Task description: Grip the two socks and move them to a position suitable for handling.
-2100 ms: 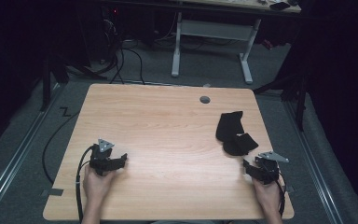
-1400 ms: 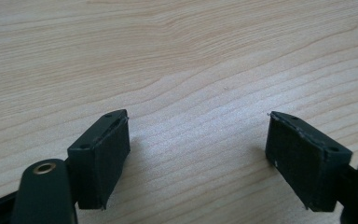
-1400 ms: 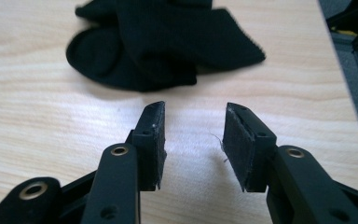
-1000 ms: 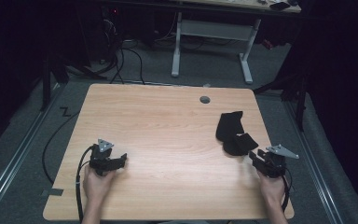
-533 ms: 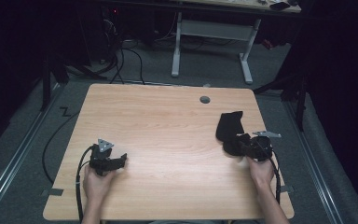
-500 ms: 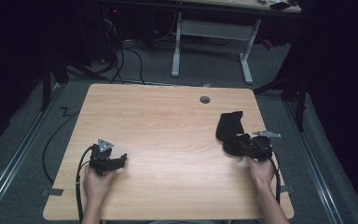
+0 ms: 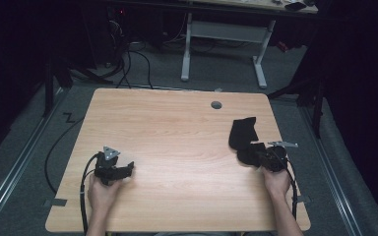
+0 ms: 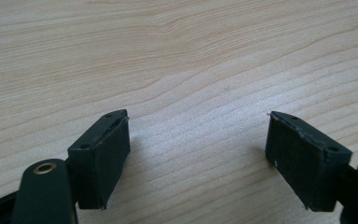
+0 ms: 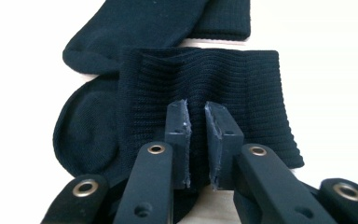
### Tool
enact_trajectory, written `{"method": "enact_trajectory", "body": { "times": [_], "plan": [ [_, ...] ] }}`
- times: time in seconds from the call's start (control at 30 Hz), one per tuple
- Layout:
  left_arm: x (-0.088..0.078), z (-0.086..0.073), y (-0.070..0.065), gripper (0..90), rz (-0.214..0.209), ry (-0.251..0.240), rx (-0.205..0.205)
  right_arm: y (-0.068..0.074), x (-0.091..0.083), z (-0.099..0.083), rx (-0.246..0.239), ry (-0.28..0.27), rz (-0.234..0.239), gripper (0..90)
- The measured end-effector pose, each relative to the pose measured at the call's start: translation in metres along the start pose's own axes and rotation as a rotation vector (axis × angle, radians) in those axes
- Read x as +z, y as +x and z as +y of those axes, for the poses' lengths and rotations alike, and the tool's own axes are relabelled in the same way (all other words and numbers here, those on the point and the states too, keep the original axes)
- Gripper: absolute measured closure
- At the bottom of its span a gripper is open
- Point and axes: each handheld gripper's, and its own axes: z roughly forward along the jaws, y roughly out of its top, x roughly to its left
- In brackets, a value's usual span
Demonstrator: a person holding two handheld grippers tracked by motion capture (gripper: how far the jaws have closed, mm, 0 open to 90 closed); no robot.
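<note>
I am closing the right gripper (image 9: 196, 140) on a bunched fold of the nearer black sock's (image 9: 242, 102) ribbed cuff at the table's (image 7: 177, 128) right edge to lift it, while the left gripper (image 8: 198, 154) is resting, jaws apart, over bare wood.

A round hole (image 7: 216, 104) is sitting near the far edge of the wooden table (image 7: 177, 132). Beyond that edge, a white desk frame (image 7: 224, 37) and black cables (image 7: 128, 59) are lying on grey carpet (image 7: 29, 147).

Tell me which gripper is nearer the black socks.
Right. The right gripper pinches a sock cuff; the left gripper sits open across the table, far from the black socks.
</note>
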Motion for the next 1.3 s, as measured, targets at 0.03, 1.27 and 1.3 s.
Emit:
{"method": "enact_trajectory", "body": {
  "times": [0.03, 1.27, 1.3],
  "plan": [
    [0.0, 0.0, 0.0, 22.3, 0.0, 0.0, 0.0, 0.0, 0.0, 0.0, 0.0, 0.0, 0.0, 80.8],
    [0.0, 0.0, 0.0, 22.4, 0.001, -0.001, 0.0, 0.072, -0.078, 0.036, -0.378, -0.224, 0.137, 82.5],
    [0.0, 0.0, 0.0, 22.4, 0.001, -0.001, 0.0, 0.072, -0.078, 0.036, -0.378, -0.224, 0.137, 82.5]
  ]
}}
